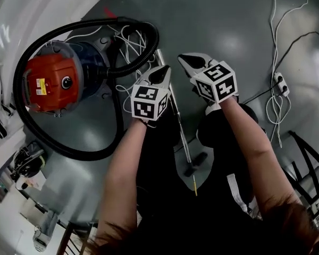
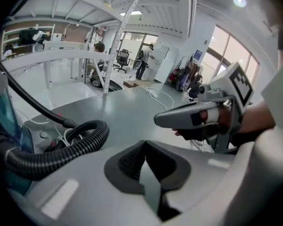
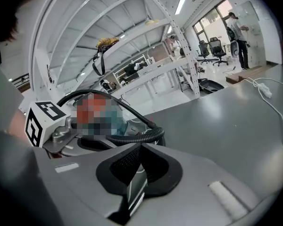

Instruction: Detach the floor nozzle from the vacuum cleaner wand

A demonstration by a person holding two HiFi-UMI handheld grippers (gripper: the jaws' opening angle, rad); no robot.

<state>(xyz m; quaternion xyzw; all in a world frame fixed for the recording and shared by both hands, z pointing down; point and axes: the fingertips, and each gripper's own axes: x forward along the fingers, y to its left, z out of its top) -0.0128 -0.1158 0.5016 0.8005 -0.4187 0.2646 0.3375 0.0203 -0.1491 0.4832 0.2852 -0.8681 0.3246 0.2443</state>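
Approach step is being judged as in hand. The left gripper (image 1: 160,74) and right gripper (image 1: 190,62) are being held over the wand (image 1: 185,145), both pinched closed and empty. The floor nozzle (image 1: 195,167) is lying at the wand's lower end by the person's legs. Next, the jaws are to be opened, then wand and nozzle gripped separately.

**Vacuum at left, wand down the middle of the floor**

The vacuum canister (image 1: 56,81) stands on the floor (image 1: 228,15) at left. Its hose (image 1: 69,149) loops around it to the wand (image 1: 176,116). The wand runs toward the person between the left gripper (image 1: 162,72) and right gripper (image 1: 187,60). The floor nozzle (image 1: 194,166) sits at its near end. Cables (image 1: 276,97) lie at right.
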